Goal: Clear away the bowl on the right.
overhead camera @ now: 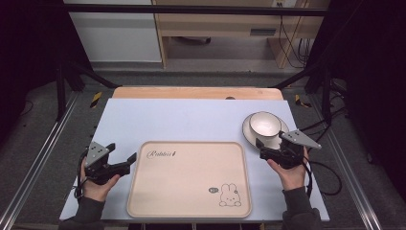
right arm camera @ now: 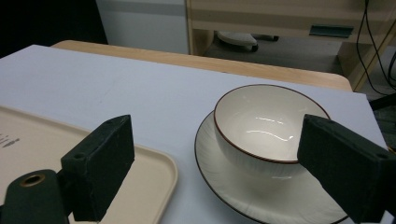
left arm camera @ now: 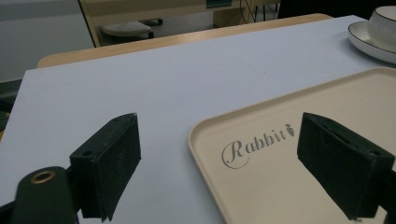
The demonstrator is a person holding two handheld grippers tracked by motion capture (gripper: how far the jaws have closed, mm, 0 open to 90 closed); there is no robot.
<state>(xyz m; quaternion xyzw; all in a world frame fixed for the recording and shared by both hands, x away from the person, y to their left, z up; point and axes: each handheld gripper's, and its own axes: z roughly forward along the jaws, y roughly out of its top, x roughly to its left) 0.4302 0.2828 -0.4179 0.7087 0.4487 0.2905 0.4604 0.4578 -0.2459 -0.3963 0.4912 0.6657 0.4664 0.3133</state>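
Observation:
A beige tray (overhead camera: 189, 191), printed with "Rabbit" and a bunny, lies at the front middle of the table. A white bowl (overhead camera: 265, 123) with a dark rim stands upright on a white saucer (overhead camera: 249, 133) at the right. My left gripper (overhead camera: 122, 152) is open at the tray's left edge. In the left gripper view, the left gripper (left arm camera: 219, 123) has its jaws straddling the corner of the tray (left arm camera: 280, 182). My right gripper (overhead camera: 261, 149) is open just in front of the saucer. In the right gripper view, the right gripper (right arm camera: 217, 126) faces the bowl (right arm camera: 261, 126) and saucer (right arm camera: 243, 196), holding nothing.
A pale mat (overhead camera: 191, 120) covers the wooden table (overhead camera: 196, 92). Dark frame posts (overhead camera: 60, 91) stand at both sides, and cables (overhead camera: 330, 177) trail off the right edge. Wooden furniture (overhead camera: 215, 24) stands on the floor beyond the table.

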